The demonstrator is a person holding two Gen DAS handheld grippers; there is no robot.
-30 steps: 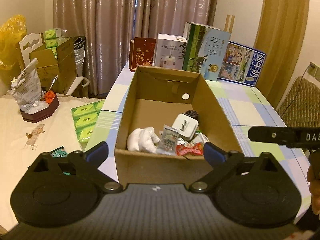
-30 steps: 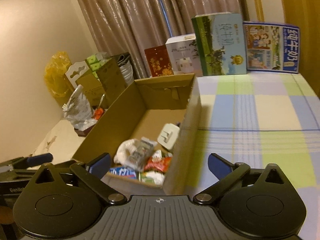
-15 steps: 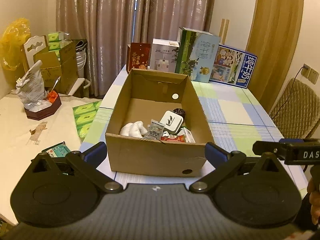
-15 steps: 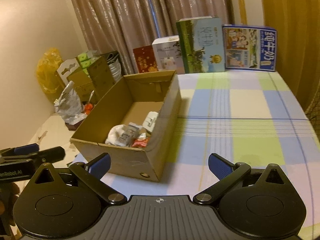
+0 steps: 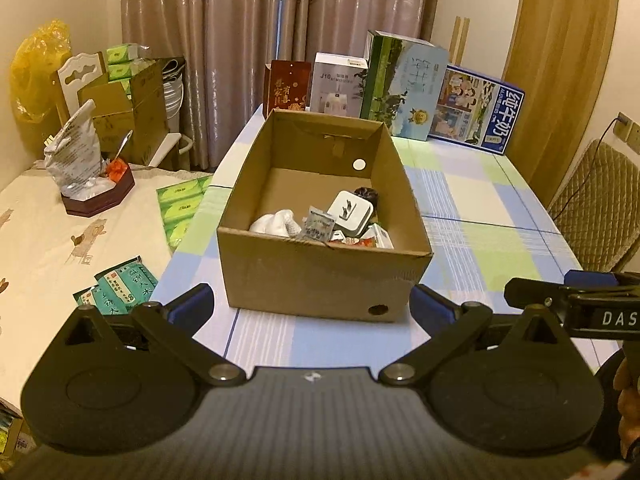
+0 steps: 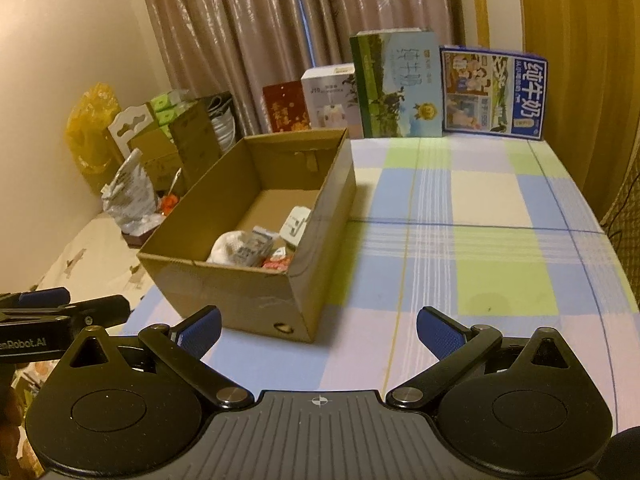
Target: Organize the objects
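Observation:
An open cardboard box stands on the checked tablecloth. Inside lie a white cloth bundle, a white plug adapter, a small silver packet, a red wrapper and a dark item. My left gripper is open just short of the box's near wall, nothing between its fingers. My right gripper is open too, near the box's front right corner. Each gripper shows at the edge of the other's view.
Several printed cartons stand along the table's far edge before the curtains. A second table on the left holds a dark tray with a bag, tissue packs and teal packets. A padded chair stands right.
Both grippers have drawn back from the box, which now looks smaller and shows its whole front wall. Both stay open and empty. The box's contents have not moved.

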